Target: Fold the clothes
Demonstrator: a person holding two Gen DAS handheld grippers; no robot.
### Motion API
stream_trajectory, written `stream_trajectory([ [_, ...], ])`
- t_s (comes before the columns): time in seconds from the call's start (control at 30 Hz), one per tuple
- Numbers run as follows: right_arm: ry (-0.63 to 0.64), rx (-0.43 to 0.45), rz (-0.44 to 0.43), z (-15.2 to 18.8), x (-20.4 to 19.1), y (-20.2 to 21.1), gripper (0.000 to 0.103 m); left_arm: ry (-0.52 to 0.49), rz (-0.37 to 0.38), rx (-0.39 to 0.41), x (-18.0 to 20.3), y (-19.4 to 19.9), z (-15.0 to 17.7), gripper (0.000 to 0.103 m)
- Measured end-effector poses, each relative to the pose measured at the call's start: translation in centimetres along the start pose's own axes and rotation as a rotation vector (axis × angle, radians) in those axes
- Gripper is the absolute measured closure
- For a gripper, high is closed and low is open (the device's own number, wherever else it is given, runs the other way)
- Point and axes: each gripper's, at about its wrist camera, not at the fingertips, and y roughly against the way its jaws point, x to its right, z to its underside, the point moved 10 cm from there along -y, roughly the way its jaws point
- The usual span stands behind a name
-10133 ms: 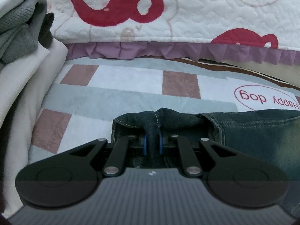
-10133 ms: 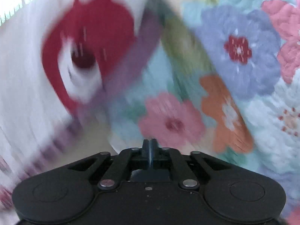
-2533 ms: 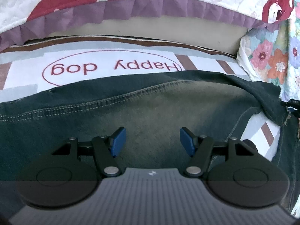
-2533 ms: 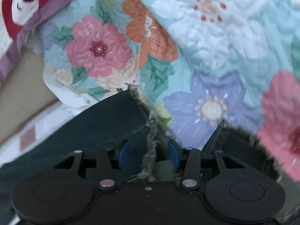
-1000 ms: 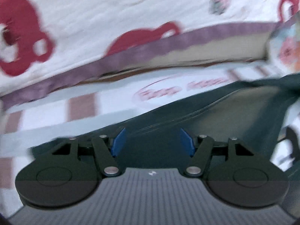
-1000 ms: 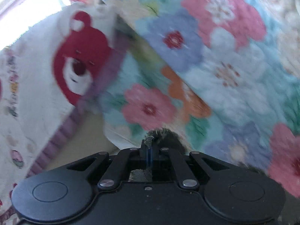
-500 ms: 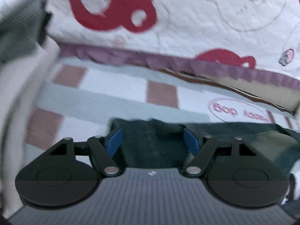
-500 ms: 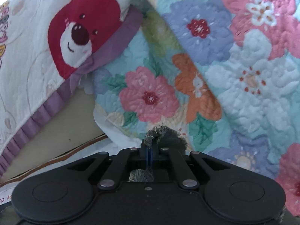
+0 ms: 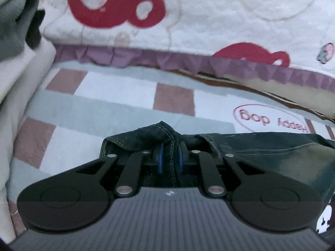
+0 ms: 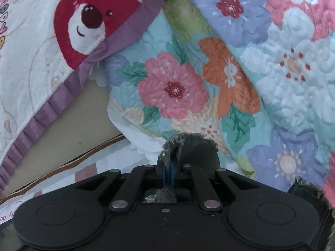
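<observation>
- the left gripper (image 9: pixel 169 159), black with blue-padded fingers, is sitting at the lower centre of the left wrist view, its jaws drawn nearly together and pinching a bunched fold of the dark blue denim jeans (image 9: pixel 261 152).
- the jeans are lying across the lower right of that frame, on the checked blanket of pale blue, white and brown squares (image 9: pixel 117 96), with the gathered hem rising in a small peak just above the fingers.
- a red oval print reading "happy dog" (image 9: pixel 270 121) is showing upside down on the blanket, just beyond the denim, at the right.
- the white quilt with red bears and a purple ruffled edge (image 9: pixel 209 25) is filling the top of the frame; a pile of grey and cream clothes (image 9: pixel 14 48) is sitting at the left edge.
- the right gripper (image 10: pixel 167 174), at the lower centre of the right wrist view, is clamping a frayed denim edge (image 10: pixel 188 146) between jaws almost fully closed.
- that frayed edge is poking up just above the fingers; more fraying is showing at the lower right (image 10: pixel 307 190).
- the pastel floral quilt (image 10: pixel 261 73) is covering the right and centre of that frame, with the bear quilt at the upper left.
</observation>
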Motion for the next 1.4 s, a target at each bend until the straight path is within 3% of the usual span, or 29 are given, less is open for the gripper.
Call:
stream_trajectory([
  [0.17,-0.022,-0.049,-0.021,1.5,0.3,-0.5,0.068,0.000,0.061,0.024,0.7,0.9,0.0,0.090],
  [0.37,-0.014,-0.126,-0.019,4.7,0.7,-0.7,0.066,0.030,0.080,0.002,0.3,0.2,0.5,0.087],
  [0.47,0.126,-0.151,0.082,6.1,0.9,0.3,0.056,0.028,0.077,0.002,0.2,0.2,0.7,0.087],
  [0.57,0.333,-0.121,0.181,7.3,0.9,1.6,0.055,0.015,0.066,0.004,0.4,0.2,0.9,0.086],
  [0.67,0.394,-0.070,0.240,7.4,1.4,3.0,0.050,0.006,0.059,0.004,0.5,0.2,1.0,0.085],
  [0.93,0.230,-0.032,0.170,6.3,2.7,3.6,0.049,0.014,0.060,0.010,0.4,0.3,1.0,0.084],
  [1.13,0.305,0.037,0.299,5.9,3.2,4.9,0.049,0.002,0.049,0.006,0.4,0.2,1.2,0.084],
  [1.4,0.120,-0.051,0.165,9.8,3.8,6.2,0.049,0.017,0.054,0.000,0.1,0.1,1.3,0.084],
])
